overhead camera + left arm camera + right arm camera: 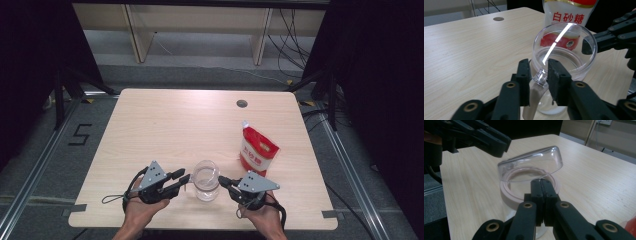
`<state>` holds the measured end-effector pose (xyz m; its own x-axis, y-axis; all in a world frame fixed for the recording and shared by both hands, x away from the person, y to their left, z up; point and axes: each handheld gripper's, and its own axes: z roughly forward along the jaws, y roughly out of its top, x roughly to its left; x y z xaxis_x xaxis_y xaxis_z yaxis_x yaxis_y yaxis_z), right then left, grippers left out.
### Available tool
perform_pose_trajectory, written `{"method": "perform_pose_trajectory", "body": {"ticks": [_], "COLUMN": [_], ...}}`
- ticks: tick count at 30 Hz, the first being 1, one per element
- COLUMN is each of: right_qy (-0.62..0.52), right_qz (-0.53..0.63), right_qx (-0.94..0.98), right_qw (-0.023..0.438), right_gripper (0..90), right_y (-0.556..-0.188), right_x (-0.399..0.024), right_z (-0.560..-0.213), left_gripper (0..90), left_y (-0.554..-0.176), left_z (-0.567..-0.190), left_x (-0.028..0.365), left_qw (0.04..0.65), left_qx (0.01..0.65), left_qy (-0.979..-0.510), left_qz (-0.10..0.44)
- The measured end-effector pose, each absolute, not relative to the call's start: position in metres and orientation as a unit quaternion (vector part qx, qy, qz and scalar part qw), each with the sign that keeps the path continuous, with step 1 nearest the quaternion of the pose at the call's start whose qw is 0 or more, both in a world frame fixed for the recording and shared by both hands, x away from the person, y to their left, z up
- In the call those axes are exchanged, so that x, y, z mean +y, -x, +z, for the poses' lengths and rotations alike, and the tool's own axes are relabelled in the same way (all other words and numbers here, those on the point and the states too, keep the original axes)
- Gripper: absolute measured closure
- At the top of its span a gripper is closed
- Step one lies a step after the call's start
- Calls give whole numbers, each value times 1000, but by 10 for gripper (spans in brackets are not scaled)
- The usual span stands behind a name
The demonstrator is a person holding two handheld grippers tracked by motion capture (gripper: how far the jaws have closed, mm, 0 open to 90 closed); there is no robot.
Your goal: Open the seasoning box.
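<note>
A clear jar point(206, 187) stands near the table's front edge, with a pinkish seal ring point(509, 195) round its mouth. Its clear domed lid point(531, 162) sits tilted above that ring. My left gripper point(539, 66) is on the jar's left point(184, 177). Its jaws stand a little apart on either side of the lid's small clear tab point(541, 77), which does not look pinched. My right gripper point(541, 181) comes in from the jar's right point(223, 180). It is shut, jaws flush together, tips against the lid's rim.
A red and white bag of sugar point(257, 150) stands upright just behind and to the right of the jar point(567, 15). A round grommet hole point(242, 103) is at the table's far edge. The wooden table point(165, 130) stretches bare to the left and back.
</note>
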<state>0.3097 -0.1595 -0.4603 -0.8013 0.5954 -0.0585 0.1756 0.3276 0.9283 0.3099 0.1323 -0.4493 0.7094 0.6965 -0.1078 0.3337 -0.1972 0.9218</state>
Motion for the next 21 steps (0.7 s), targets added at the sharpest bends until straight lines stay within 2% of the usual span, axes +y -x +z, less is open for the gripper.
{"method": "perform_pose_trajectory", "body": {"ticks": [1, 2, 3, 5, 7, 14, 21], "right_qy": [-243, -243, -236, -241, -235, -227, -219], "right_qz": [526, 526, 531, 537, 534, 541, 544], "right_qx": [790, 790, 789, 785, 787, 783, 784], "right_qw": [198, 198, 199, 194, 201, 208, 205], "right_gripper": [900, 900, 900, 899, 899, 895, 892], "right_y": [-309, -309, -310, -309, -308, -307, -305], "right_x": [-160, -160, -159, -158, -157, -151, -144], "right_z": [-460, -460, -459, -459, -456, -454, -451], "left_gripper": [577, 577, 492, 468, 367, 302, 198], "left_y": [-308, -307, -305, -299, -293, -289, -290], "left_z": [-449, -450, -451, -455, -462, -472, -483], "left_x": [134, 135, 137, 141, 148, 160, 172], "left_qw": [534, 531, 528, 522, 513, 507, 501], "left_qx": [344, 342, 338, 340, 351, 356, 370], "left_qy": [-755, -758, -762, -765, -767, -770, -767], "left_qz": [164, 162, 162, 163, 160, 153, 152]}}
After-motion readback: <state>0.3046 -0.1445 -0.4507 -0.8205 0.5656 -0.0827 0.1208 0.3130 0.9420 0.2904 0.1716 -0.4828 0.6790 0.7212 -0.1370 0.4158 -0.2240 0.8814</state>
